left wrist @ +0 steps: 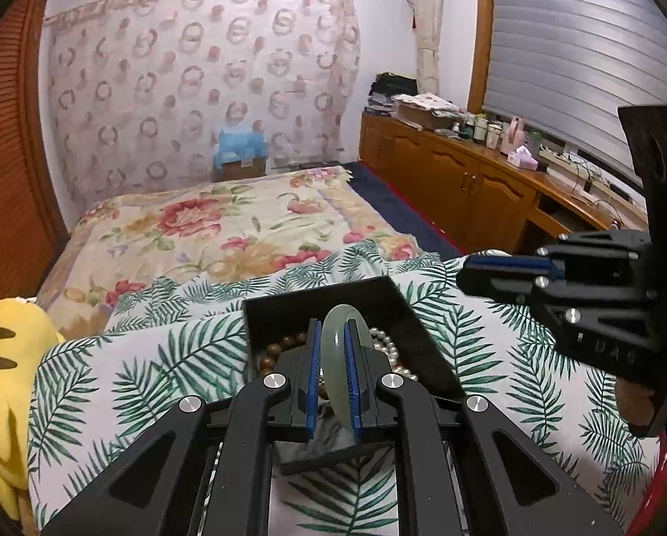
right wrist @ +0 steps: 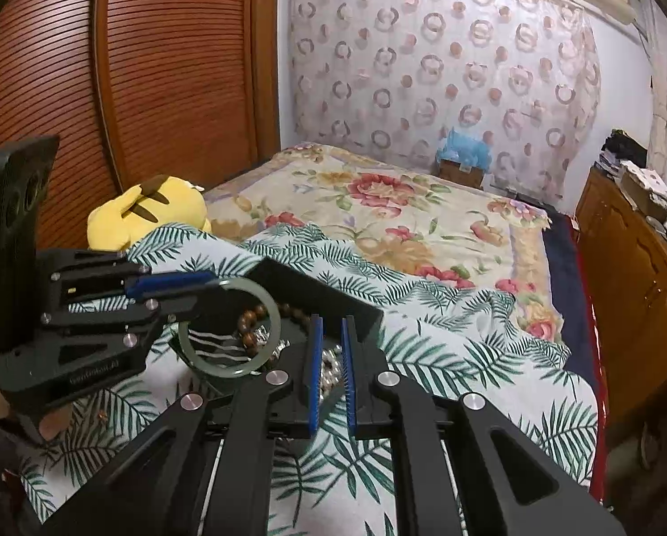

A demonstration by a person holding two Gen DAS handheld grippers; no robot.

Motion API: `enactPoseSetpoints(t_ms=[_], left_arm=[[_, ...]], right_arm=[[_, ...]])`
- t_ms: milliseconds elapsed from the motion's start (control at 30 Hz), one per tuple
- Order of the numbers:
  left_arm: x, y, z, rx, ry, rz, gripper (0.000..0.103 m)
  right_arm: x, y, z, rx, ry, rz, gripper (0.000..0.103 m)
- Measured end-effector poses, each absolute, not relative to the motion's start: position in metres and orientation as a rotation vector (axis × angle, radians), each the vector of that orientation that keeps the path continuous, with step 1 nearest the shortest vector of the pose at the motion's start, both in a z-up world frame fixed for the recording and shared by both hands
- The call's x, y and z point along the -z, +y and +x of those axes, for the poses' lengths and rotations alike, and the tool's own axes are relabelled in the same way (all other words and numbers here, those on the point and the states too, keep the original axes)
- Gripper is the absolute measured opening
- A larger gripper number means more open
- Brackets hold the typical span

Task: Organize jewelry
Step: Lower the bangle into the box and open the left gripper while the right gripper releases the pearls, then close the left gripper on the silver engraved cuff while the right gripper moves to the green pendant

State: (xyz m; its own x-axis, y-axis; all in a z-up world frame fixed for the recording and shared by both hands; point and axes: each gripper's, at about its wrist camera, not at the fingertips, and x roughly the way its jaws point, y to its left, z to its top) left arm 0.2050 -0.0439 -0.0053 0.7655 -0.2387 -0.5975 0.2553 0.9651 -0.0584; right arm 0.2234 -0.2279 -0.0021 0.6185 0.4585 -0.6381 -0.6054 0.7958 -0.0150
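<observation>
The left gripper (left wrist: pixel 333 348) pinches a pale green jade bangle (left wrist: pixel 346 357) edge-on above the black jewelry box (left wrist: pixel 315 299) holding wooden beads (left wrist: pixel 284 348) and pearls (left wrist: pixel 389 346); the right gripper (right wrist: pixel 330 348), jaws narrowly parted, hovers empty over the leaf-print quilt (right wrist: pixel 445 357)

pearl strand (left wrist: pixel 389 350) partly behind tongs
</observation>
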Motion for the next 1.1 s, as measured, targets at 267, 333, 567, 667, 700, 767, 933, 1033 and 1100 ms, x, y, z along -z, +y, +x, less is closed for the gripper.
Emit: enactPoseSetpoints(t_ms=[267, 333, 567, 667, 700, 767, 933, 1033, 1100], left_arm=[[0.013, -0.059, 0.214, 0.284, 0.672, 0.049, 0.009], [0.013, -0.060, 0.213, 0.297, 0.680, 0.047, 0.009], [0.000, -0.052, 0.191, 0.291, 0.651, 0.066, 0.031], [-0.002, -0.044, 0.178, 0.283, 0.650, 0.071, 0.035], [-0.003, -0.042, 0.175, 0.281, 0.650, 0.070, 0.041], [-0.001, -0.035, 0.165, 0.277, 0.649, 0.068, 0.046], [0.005, -0.024, 0.146, 0.279, 0.671, 0.056, 0.060], [0.006, -0.021, 0.133, 0.286, 0.667, 0.055, 0.073], [0.008, -0.021, 0.125, 0.286, 0.668, 0.064, 0.078]], right_arm=[[0.024, -0.241, 0.208, -0.628, 0.690, -0.262, 0.010], [0.028, -0.243, 0.203, -0.638, 0.692, -0.262, 0.010], [0.035, -0.247, 0.180, -0.675, 0.692, -0.250, 0.010], [0.039, -0.245, 0.164, -0.701, 0.692, -0.243, 0.010], [0.041, -0.243, 0.158, -0.712, 0.695, -0.242, 0.010], [0.046, -0.240, 0.147, -0.736, 0.695, -0.241, 0.010], [0.059, -0.235, 0.120, -0.795, 0.699, -0.244, 0.030], [0.066, -0.235, 0.109, -0.805, 0.715, -0.239, 0.030], [0.069, -0.237, 0.103, -0.806, 0.724, -0.232, 0.030]])
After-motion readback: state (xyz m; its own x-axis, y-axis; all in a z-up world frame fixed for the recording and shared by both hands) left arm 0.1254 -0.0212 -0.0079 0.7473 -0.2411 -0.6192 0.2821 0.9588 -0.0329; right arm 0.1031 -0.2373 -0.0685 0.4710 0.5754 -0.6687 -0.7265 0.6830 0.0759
